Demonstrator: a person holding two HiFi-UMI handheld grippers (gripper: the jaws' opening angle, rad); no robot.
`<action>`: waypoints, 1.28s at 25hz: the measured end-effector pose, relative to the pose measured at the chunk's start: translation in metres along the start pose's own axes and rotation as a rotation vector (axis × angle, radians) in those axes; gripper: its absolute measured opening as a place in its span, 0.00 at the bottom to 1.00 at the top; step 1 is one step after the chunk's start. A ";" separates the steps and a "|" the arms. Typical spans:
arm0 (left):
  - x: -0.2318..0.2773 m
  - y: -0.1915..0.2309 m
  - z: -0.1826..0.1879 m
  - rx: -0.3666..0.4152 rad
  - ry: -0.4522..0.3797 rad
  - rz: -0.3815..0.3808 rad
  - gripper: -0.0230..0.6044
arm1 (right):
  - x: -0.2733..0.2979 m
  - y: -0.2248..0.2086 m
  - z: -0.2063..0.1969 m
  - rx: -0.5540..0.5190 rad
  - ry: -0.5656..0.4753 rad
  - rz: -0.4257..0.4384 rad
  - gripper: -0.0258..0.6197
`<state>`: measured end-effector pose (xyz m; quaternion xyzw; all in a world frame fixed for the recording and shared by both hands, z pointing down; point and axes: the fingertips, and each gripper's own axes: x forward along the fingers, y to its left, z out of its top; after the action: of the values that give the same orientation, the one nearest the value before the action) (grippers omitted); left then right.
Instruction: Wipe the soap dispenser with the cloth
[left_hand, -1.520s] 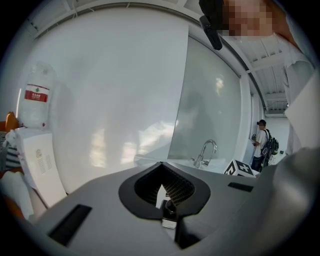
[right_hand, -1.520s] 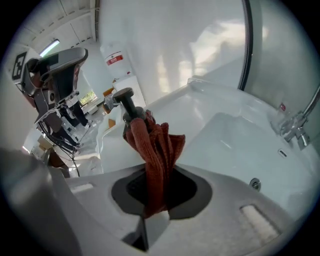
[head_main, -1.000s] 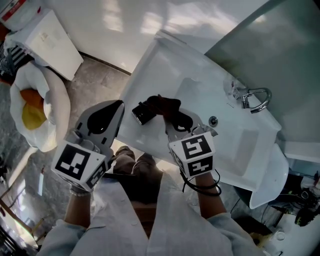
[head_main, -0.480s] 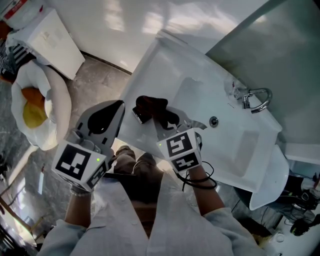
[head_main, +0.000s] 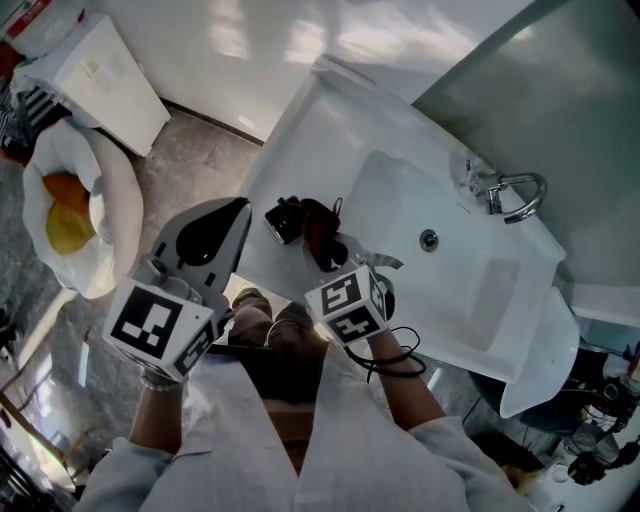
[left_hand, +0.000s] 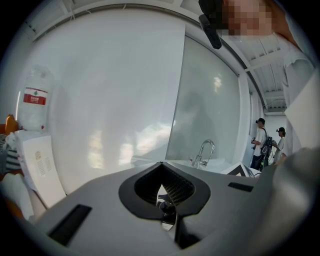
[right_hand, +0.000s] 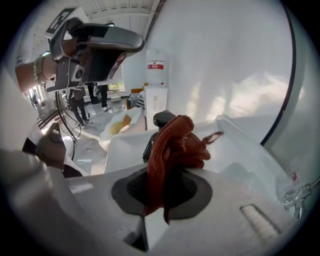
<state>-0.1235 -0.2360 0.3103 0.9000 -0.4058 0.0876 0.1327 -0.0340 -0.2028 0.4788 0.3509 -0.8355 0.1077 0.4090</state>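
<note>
A small black soap dispenser (head_main: 282, 221) stands on the white sink's (head_main: 400, 130) left deck near the front edge. A dark red cloth (head_main: 322, 234) is bunched against its right side. My right gripper (head_main: 335, 256) is shut on that cloth just behind the dispenser. In the right gripper view the cloth (right_hand: 175, 145) rises out of the jaws of the right gripper (right_hand: 162, 192) and covers most of the dispenser (right_hand: 160, 119). My left gripper (head_main: 233, 212) hovers left of the sink over the floor, shut and holding nothing. The left gripper (left_hand: 161, 189) faces the wall.
A chrome faucet (head_main: 512, 196) and a drain (head_main: 428, 239) lie at the basin's far end. On the floor to the left sit a white bag with something orange (head_main: 70, 215) and a white box (head_main: 95, 80). Two people (left_hand: 267, 145) stand far off.
My right gripper has drawn back toward the sink's front edge and turned, dragging the cloth along the dispenser's right side. The left gripper has stayed put.
</note>
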 end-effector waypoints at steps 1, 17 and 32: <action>0.001 -0.001 0.000 0.000 0.001 -0.001 0.04 | 0.002 0.003 -0.002 -0.006 0.009 0.007 0.13; 0.004 -0.006 0.002 -0.010 0.005 -0.002 0.04 | 0.017 0.033 -0.041 -0.062 0.202 0.120 0.13; 0.015 -0.027 0.003 0.009 0.009 -0.041 0.04 | -0.071 -0.050 -0.005 0.355 -0.169 -0.055 0.13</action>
<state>-0.0930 -0.2301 0.3072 0.9082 -0.3864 0.0910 0.1323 0.0325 -0.2022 0.4228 0.4479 -0.8248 0.2123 0.2722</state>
